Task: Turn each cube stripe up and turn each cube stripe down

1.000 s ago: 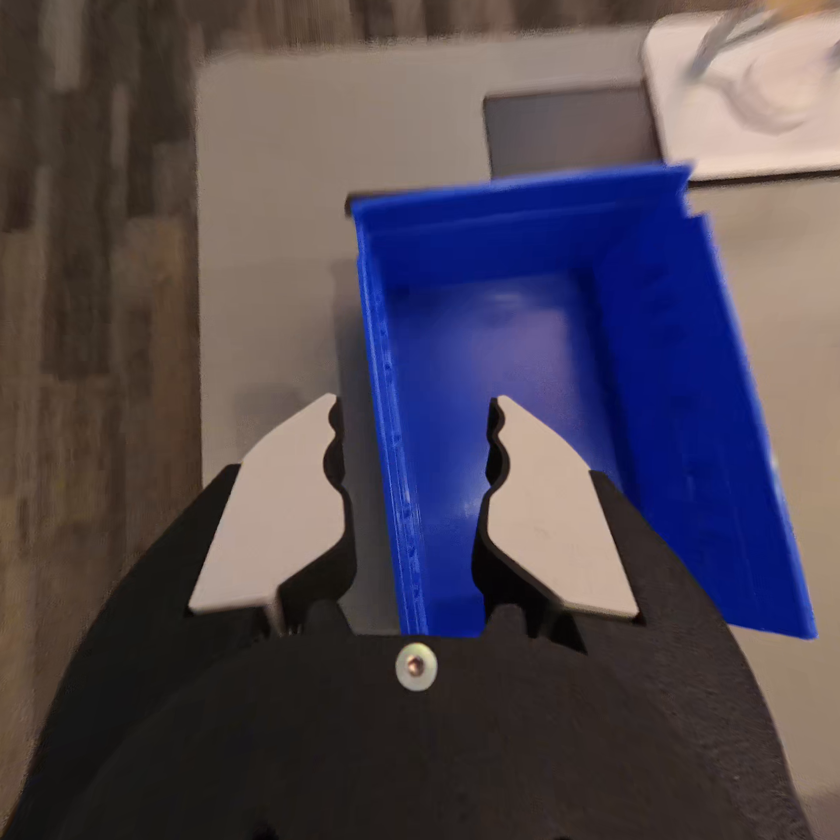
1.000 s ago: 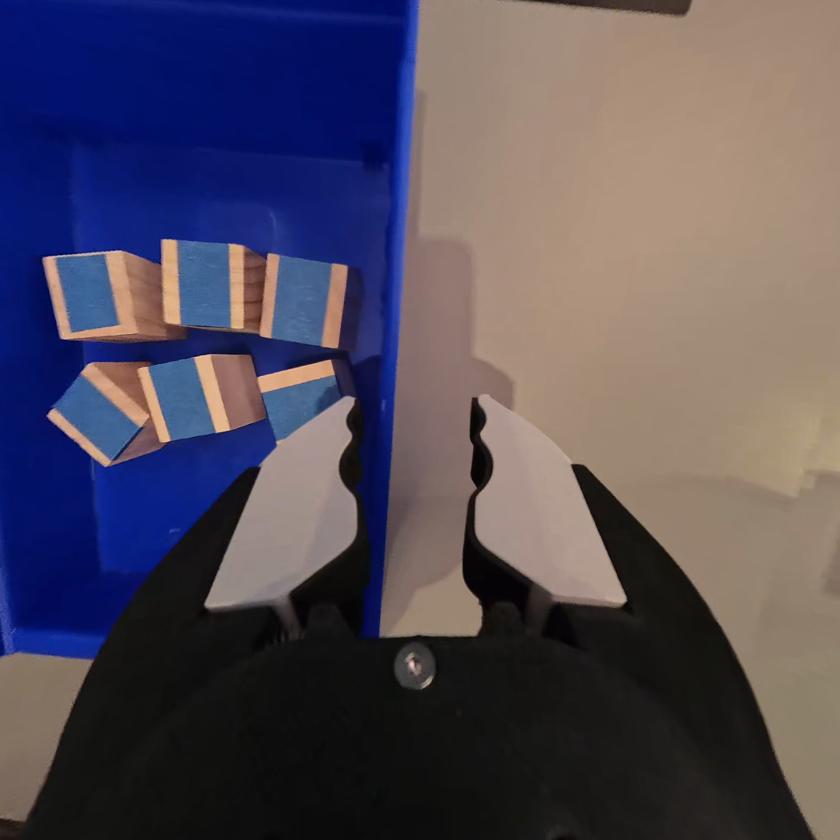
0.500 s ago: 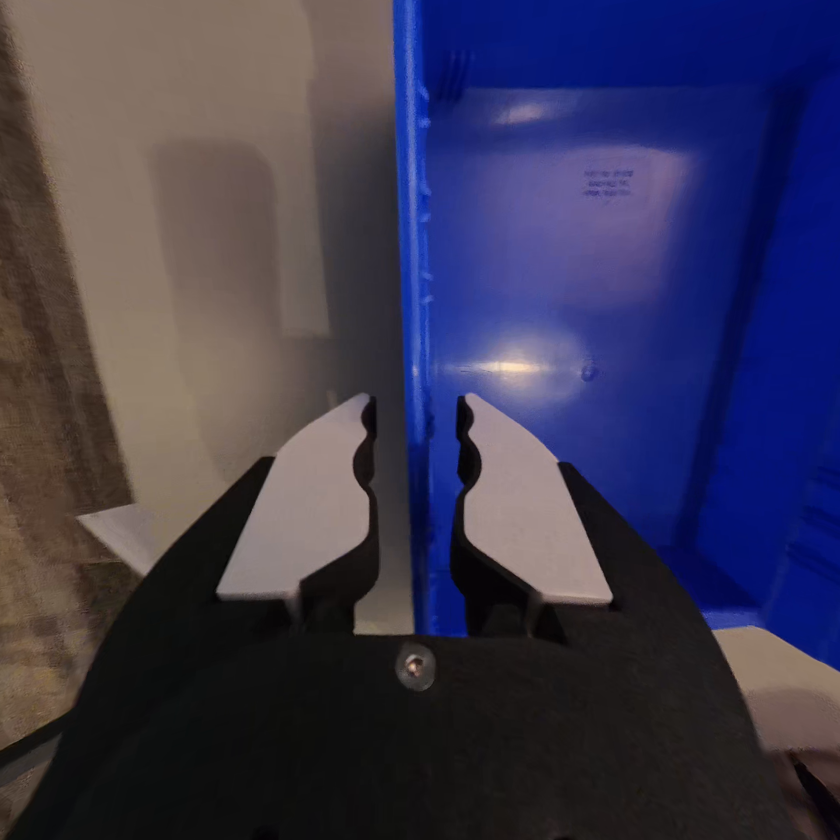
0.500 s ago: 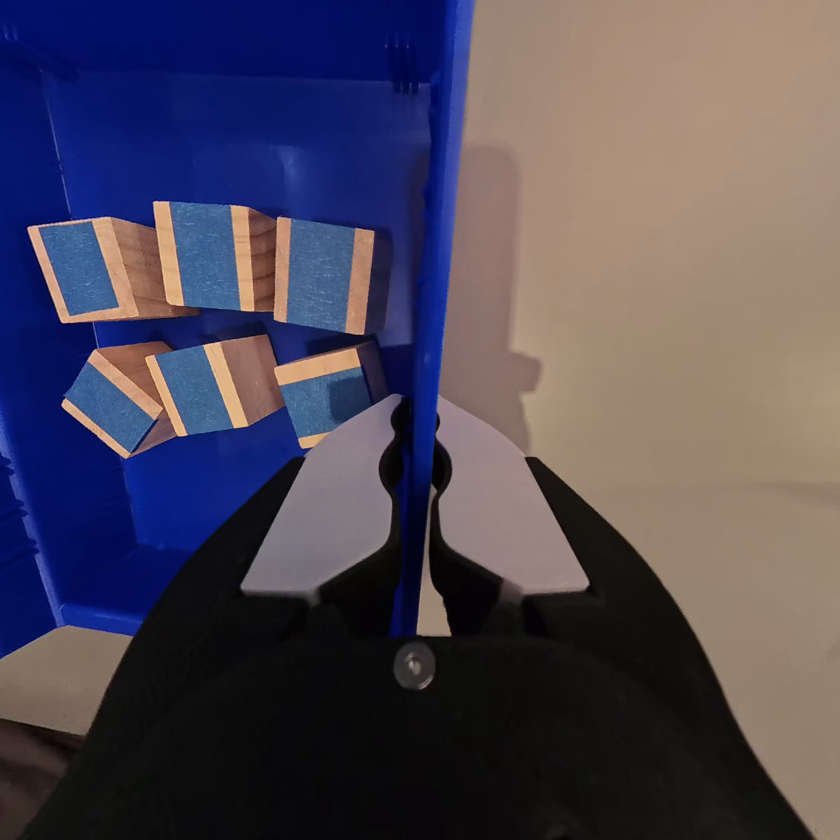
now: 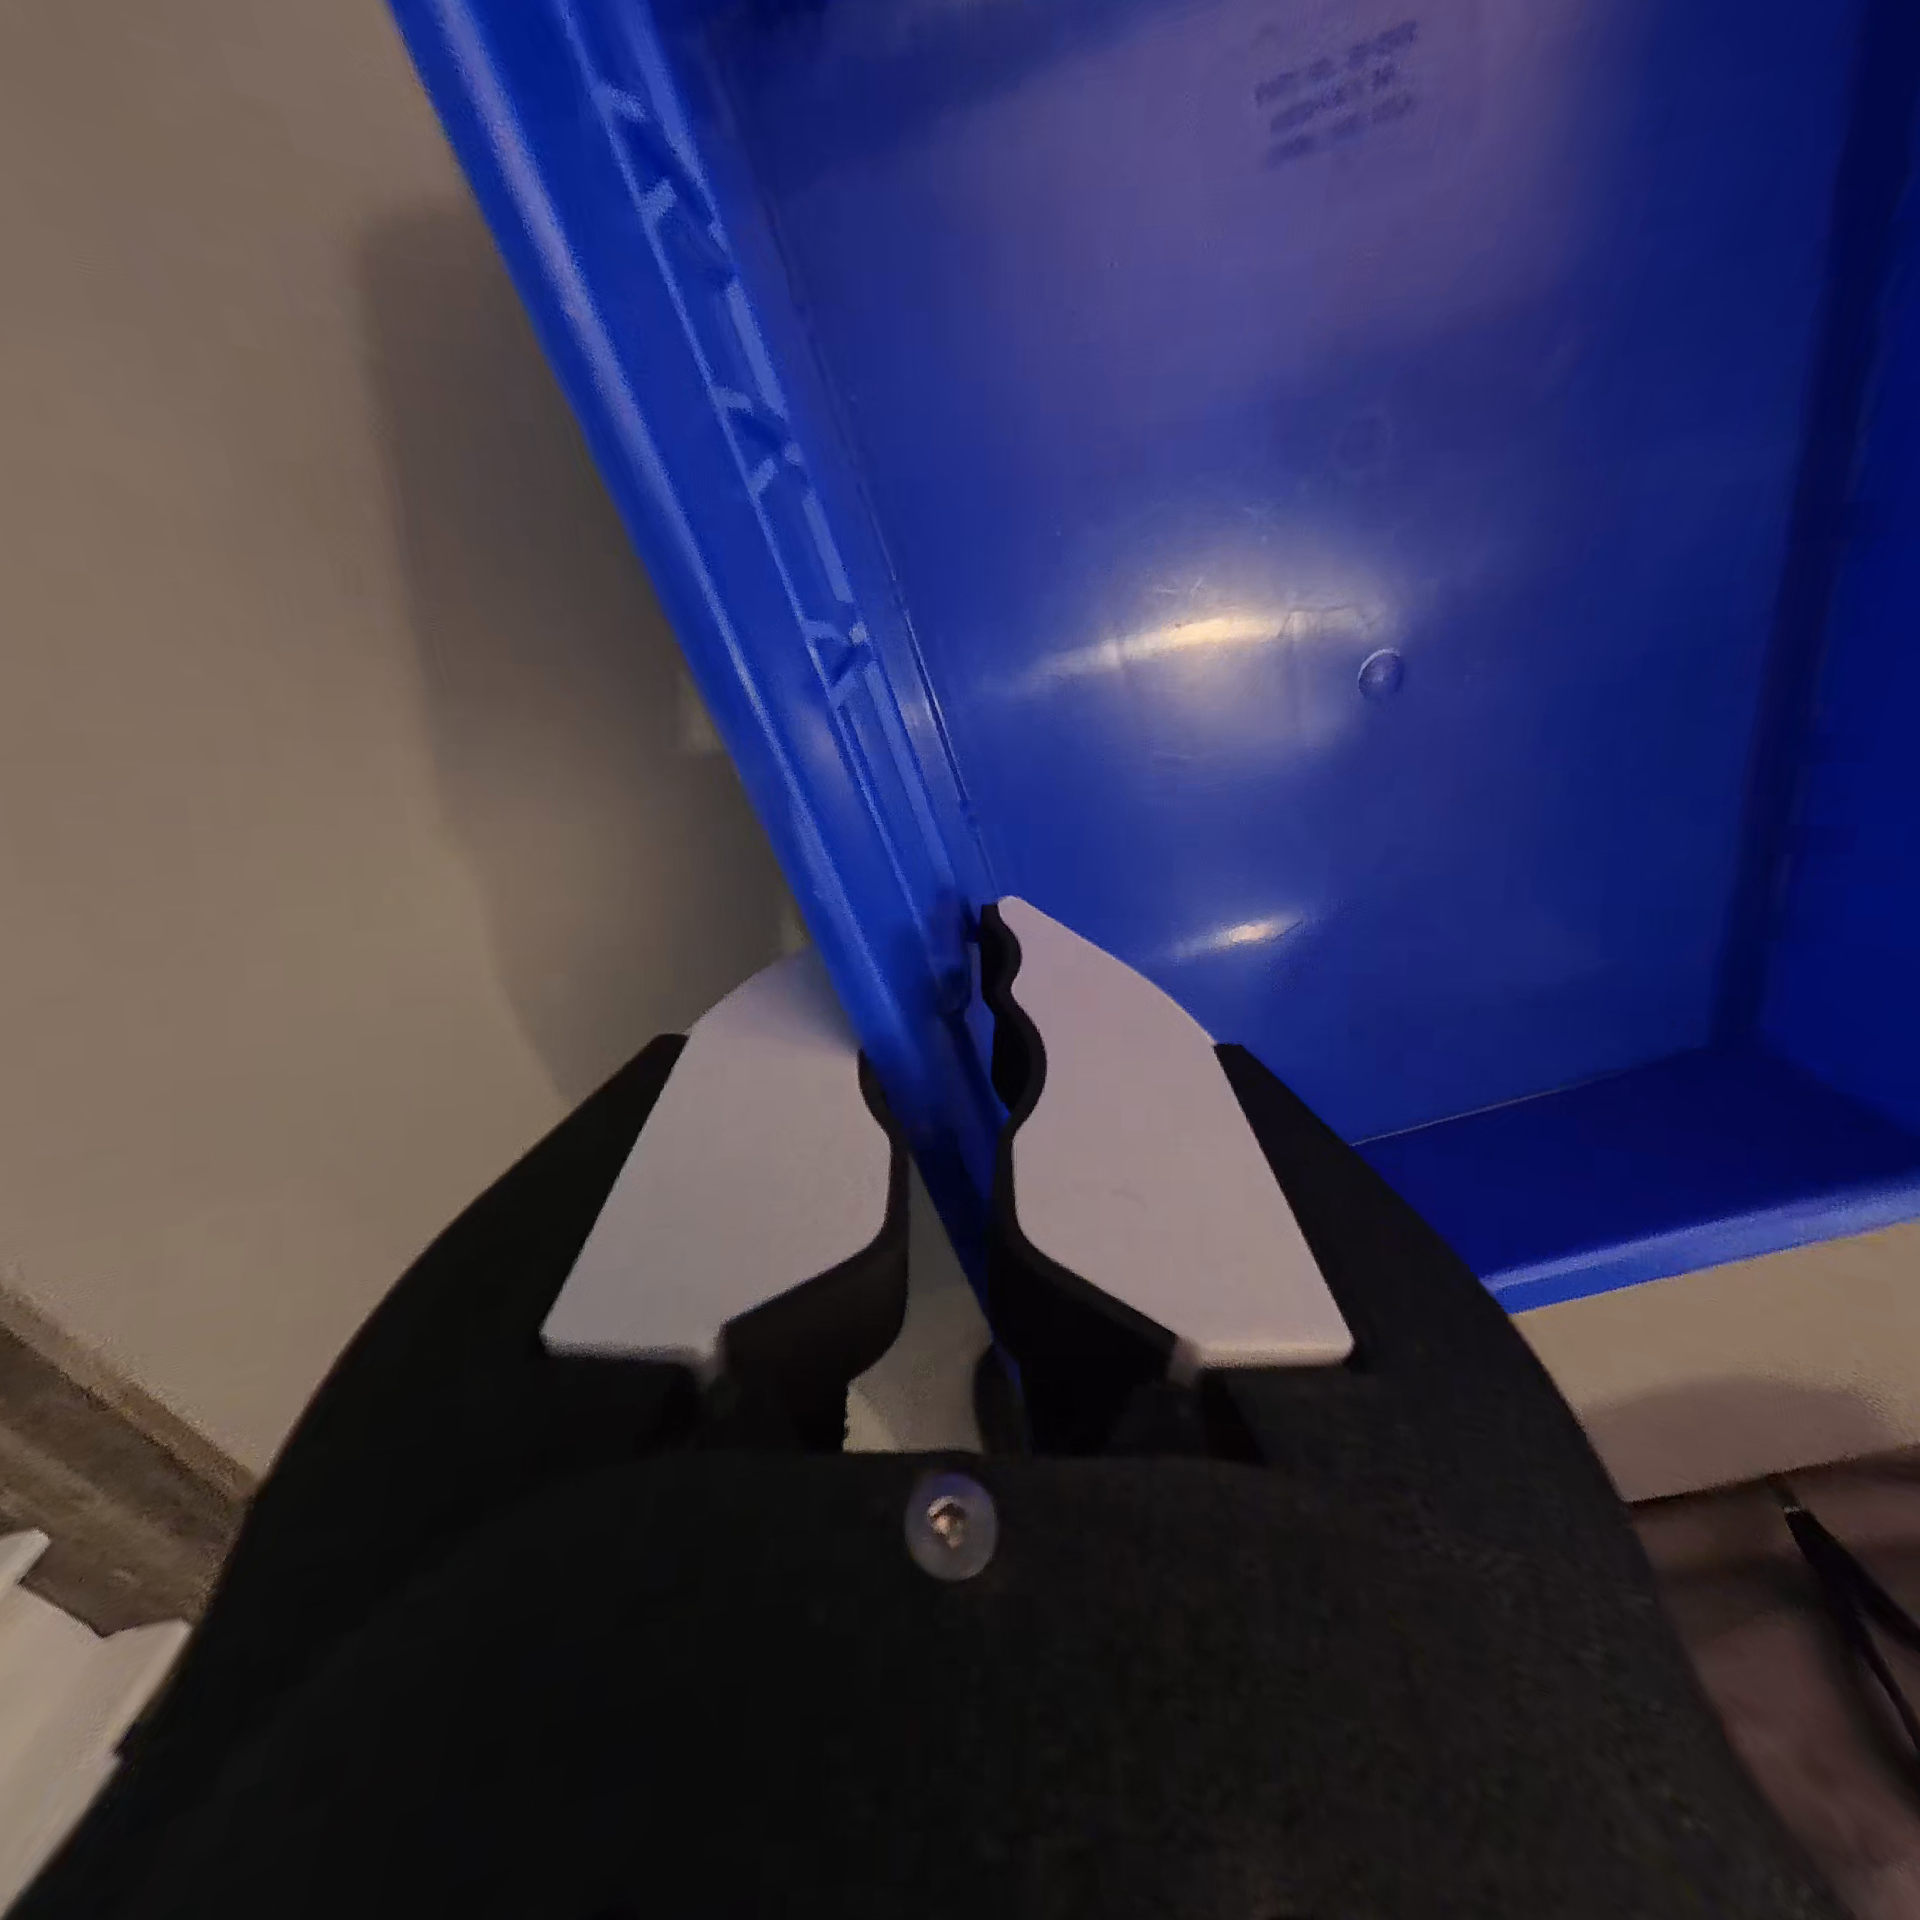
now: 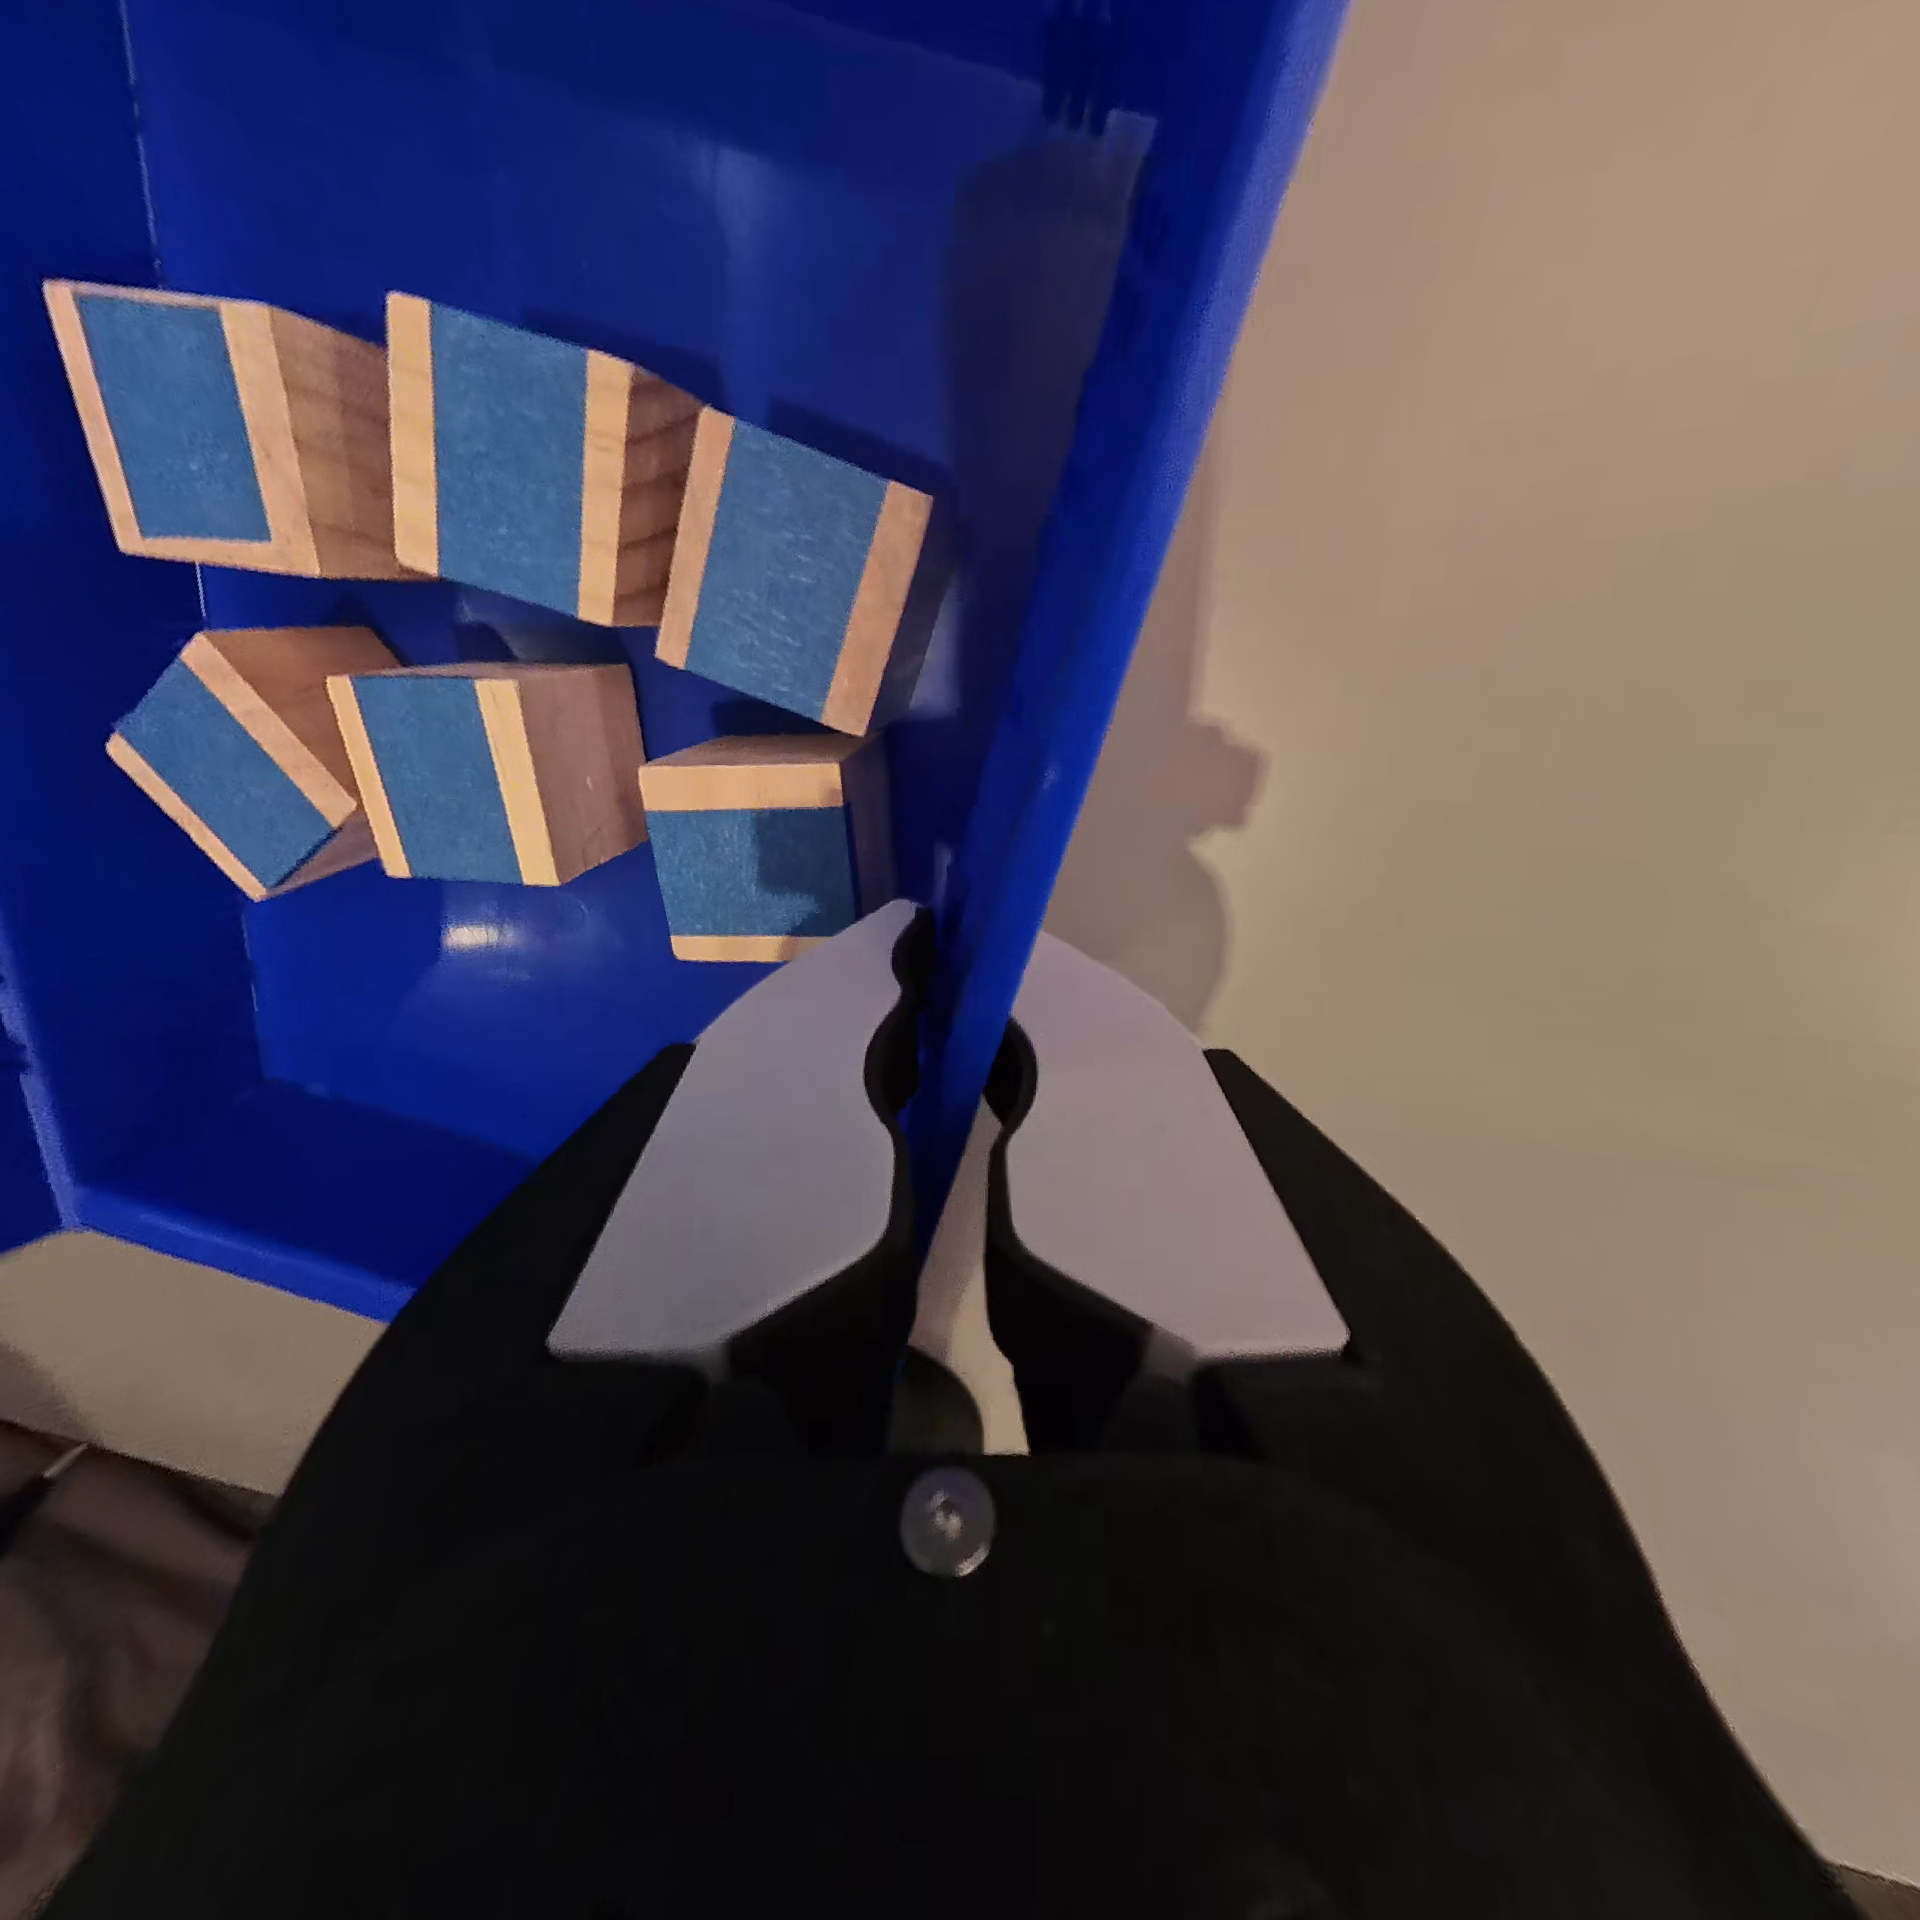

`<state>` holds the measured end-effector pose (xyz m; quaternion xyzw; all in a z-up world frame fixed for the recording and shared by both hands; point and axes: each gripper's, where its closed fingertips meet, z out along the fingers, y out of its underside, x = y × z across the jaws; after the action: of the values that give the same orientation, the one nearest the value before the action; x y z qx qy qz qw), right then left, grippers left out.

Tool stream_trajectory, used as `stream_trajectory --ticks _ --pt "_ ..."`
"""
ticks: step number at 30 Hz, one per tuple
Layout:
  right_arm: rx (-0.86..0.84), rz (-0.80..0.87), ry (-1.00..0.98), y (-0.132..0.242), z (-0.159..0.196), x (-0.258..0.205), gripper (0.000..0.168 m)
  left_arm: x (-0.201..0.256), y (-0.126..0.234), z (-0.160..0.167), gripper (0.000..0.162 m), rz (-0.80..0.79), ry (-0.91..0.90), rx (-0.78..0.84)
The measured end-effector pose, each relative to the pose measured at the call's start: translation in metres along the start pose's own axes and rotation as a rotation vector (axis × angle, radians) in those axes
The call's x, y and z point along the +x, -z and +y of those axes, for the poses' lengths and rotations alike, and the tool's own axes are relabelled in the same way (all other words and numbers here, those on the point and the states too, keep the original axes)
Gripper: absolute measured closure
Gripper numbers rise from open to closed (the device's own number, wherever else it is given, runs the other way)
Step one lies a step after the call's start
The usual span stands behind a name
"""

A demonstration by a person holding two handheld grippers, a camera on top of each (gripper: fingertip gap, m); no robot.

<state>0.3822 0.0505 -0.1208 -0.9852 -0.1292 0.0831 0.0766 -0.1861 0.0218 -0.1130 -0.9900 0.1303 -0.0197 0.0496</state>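
Your left gripper [image 5: 961,997] clamps the blue bin's [image 5: 1351,436] left wall; your right gripper [image 6: 961,997] clamps its right wall. Inside, six wooden cubes [image 6: 499,582] all show stripes up, so the stripe-down half likely remains.
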Motion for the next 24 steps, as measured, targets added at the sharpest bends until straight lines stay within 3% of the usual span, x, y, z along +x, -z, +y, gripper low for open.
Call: stream_trajectory --ticks 9,13,16,19,24 --pt "-0.015 -0.043 0.076 -0.01 -0.005 -0.066 0.157 0.084 -0.004 -0.013 0.145 0.078 -0.184 -0.002" --pt "-0.029 -0.021 0.032 -0.012 -0.011 -0.067 0.158 0.095 -0.004 -0.004 0.137 0.044 -0.239 -0.037" --pt "-0.062 -0.019 0.004 -0.018 -0.011 -0.066 0.159 0.101 0.004 0.009 0.131 0.127 -0.265 -0.089" --pt "-0.076 -0.046 -0.037 -0.02 -0.012 -0.066 0.16 0.094 0.025 0.005 0.149 0.196 -0.255 0.003" --pt "-0.113 -0.031 -0.04 -0.021 -0.011 -0.066 0.16 0.078 0.092 -0.013 0.144 0.335 -0.267 0.351"
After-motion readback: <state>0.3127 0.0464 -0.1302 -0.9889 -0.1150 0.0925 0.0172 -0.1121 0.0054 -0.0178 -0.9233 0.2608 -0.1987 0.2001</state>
